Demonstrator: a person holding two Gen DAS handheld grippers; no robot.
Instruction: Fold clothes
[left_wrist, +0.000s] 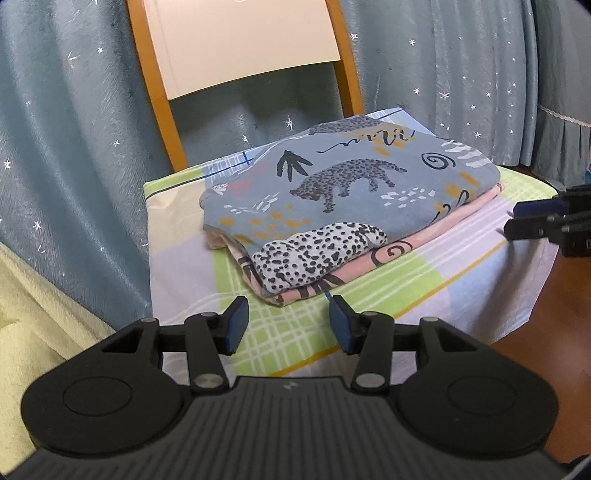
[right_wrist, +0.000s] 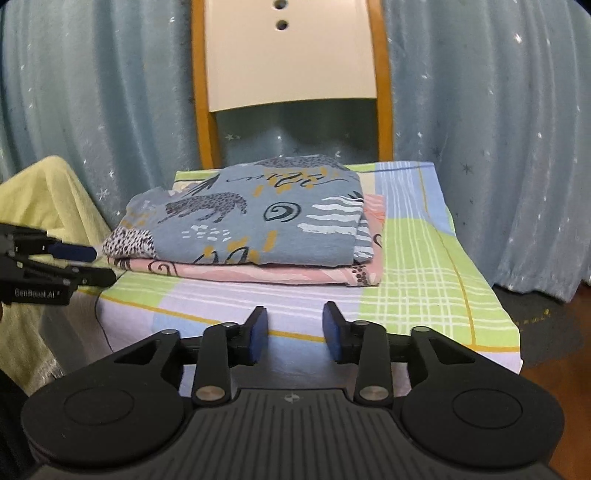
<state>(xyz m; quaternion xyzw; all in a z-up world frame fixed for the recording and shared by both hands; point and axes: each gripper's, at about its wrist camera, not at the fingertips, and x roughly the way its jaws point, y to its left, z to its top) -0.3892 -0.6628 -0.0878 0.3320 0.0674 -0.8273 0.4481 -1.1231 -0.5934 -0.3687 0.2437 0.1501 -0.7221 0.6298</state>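
Note:
A folded grey-blue garment (left_wrist: 343, 188) (right_wrist: 255, 218) printed with leopards lies on top of a folded pink garment (left_wrist: 436, 240) (right_wrist: 266, 275), stacked on a chair seat covered by a checked green, lilac and blue cloth (left_wrist: 303, 332) (right_wrist: 417, 291). My left gripper (left_wrist: 290, 321) is open, just short of the stack's near corner, holding nothing. My right gripper (right_wrist: 295, 328) is open and empty too, over the seat's front edge, short of the stack. Each gripper shows in the other's view: the right gripper (left_wrist: 517, 219) at the right edge, the left gripper (right_wrist: 99, 264) at the left edge.
The chair's backrest (left_wrist: 243, 48) (right_wrist: 291, 55) with orange wooden posts rises behind the stack. A blue-grey star-patterned curtain (left_wrist: 74, 147) (right_wrist: 498, 147) hangs all around. A pale yellow fabric (left_wrist: 33, 314) (right_wrist: 40, 195) lies to the left. Brown floor (left_wrist: 554, 332) shows at the right.

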